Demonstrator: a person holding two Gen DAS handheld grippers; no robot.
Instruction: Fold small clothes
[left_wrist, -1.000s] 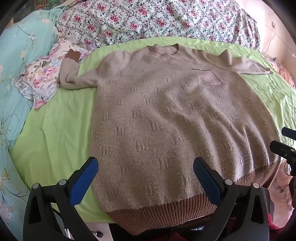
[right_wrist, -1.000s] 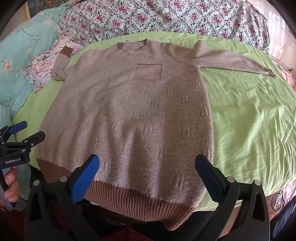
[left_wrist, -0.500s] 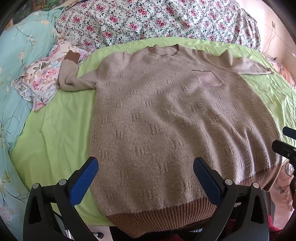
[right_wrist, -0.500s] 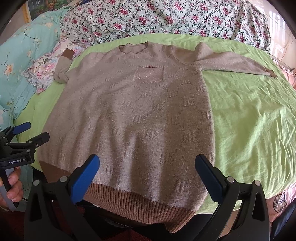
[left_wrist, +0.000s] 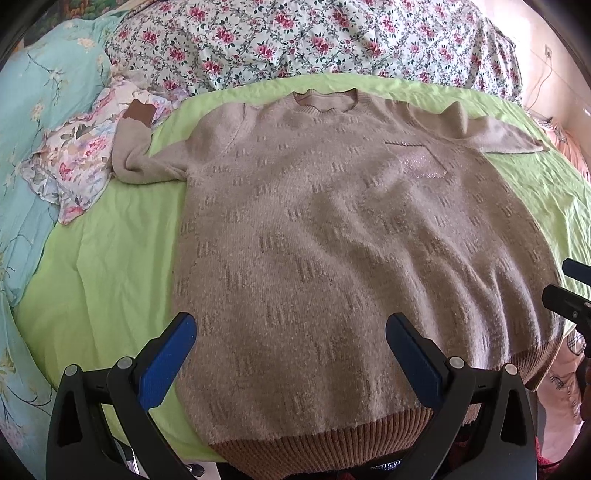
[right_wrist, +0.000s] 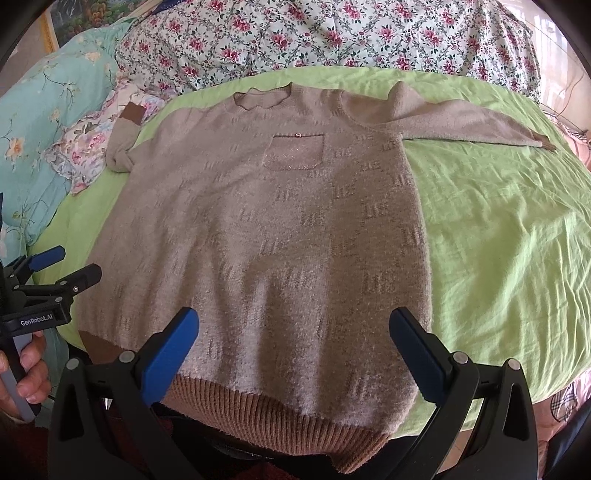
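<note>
A beige knit sweater (left_wrist: 332, 236) with a brown ribbed hem lies flat, front up, on a green sheet (left_wrist: 103, 266); it also shows in the right wrist view (right_wrist: 280, 236). Its chest pocket (right_wrist: 293, 152) faces up. One sleeve (right_wrist: 469, 123) lies stretched out to the right; the other sleeve (left_wrist: 136, 155) is bunched at the left, brown cuff up. My left gripper (left_wrist: 290, 334) is open and empty above the hem's left part. My right gripper (right_wrist: 293, 330) is open and empty above the hem's right part. Each gripper shows at the other view's edge.
A floral quilt (left_wrist: 314, 40) lies along the far side of the bed. A turquoise floral blanket (left_wrist: 40, 110) and a small floral cloth (left_wrist: 74, 162) lie at the left. The sweater's hem hangs over the bed's near edge.
Both grippers have moved slightly forward over the hem, so the sweater sits a little lower in both views. The sweater has not moved.
</note>
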